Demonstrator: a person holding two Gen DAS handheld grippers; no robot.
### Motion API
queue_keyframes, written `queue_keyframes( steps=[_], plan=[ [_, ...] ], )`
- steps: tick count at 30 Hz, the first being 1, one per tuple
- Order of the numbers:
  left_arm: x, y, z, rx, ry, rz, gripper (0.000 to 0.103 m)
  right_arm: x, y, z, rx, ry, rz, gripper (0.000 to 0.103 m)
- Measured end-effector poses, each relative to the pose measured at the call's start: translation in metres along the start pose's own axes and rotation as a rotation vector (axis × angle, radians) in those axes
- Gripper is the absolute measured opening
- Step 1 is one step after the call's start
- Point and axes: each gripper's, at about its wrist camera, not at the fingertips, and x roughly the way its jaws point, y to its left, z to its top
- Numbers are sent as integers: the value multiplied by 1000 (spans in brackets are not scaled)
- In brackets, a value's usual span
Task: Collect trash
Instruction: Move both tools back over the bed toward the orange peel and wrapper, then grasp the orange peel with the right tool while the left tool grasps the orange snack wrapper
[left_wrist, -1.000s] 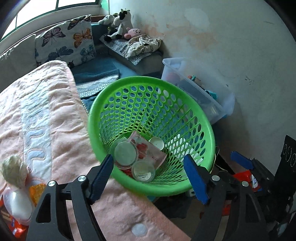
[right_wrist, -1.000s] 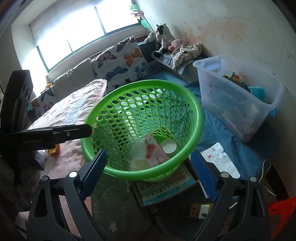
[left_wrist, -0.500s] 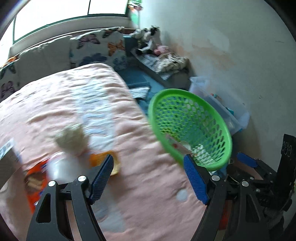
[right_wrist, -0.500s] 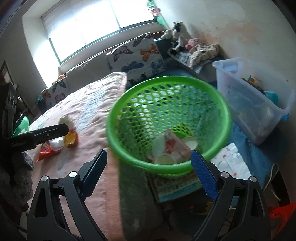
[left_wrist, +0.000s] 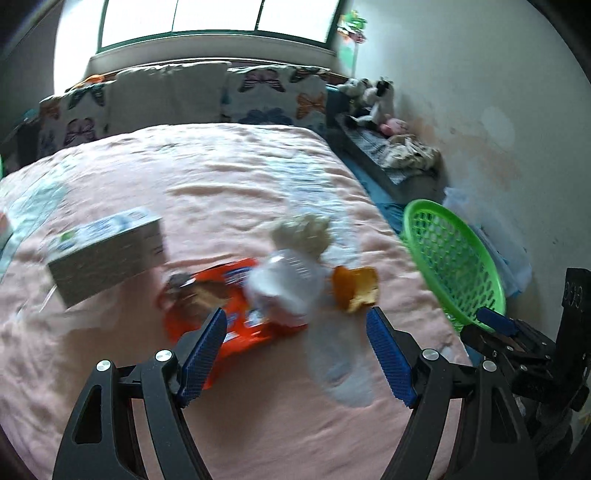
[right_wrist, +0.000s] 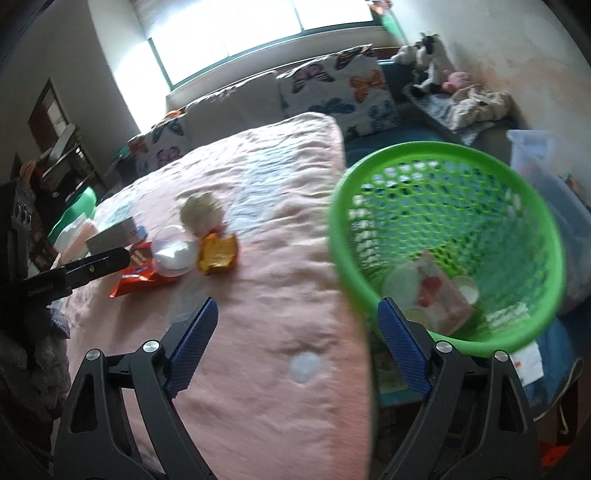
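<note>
Trash lies on the pink blanket (left_wrist: 221, 184): a red-orange wrapper (left_wrist: 229, 306), a clear plastic cup (left_wrist: 284, 288), a crumpled tissue ball (left_wrist: 301, 230), a yellow-orange wrapper (left_wrist: 356, 288) and a grey box (left_wrist: 105, 258). My left gripper (left_wrist: 295, 314) hovers open just short of the cup and wrappers, nothing between its fingers. The green basket (right_wrist: 424, 147) stands off the bed's right edge, holding lids and a pink wrapper (right_wrist: 436, 291). My right gripper (right_wrist: 297, 306) hangs over the bed's edge beside the basket, its jaws closing on nothing.
Butterfly pillows (left_wrist: 273, 92) line the head of the bed under the window. Soft toys (right_wrist: 428, 55) and clothes sit on a low bench by the wall. A clear storage bin (right_wrist: 546, 166) stands behind the basket. Papers (right_wrist: 528, 365) lie on the floor below it.
Both views have swung left from the basket onto the bed. The trash pile now sits right before the left gripper, and the basket has slid to the right. The right jaws have narrowed slightly.
</note>
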Motion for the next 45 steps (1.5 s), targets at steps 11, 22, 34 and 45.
queue_keyframes(
  steps=[11,22,34,45],
  plan=[
    [-5,45,-18,-105,14,50,75,53,45,17,-70,68,57,72],
    [-7,75,-26,-165,24,63,74,98,62,30,-120,107,14,64],
    [24,78,-15,-196,79,18,66,99,67,28,-182,91,-32,42],
    [37,79,-12,-237,95,-10,50,82,58,23,-144,69,-21,40]
  ],
)
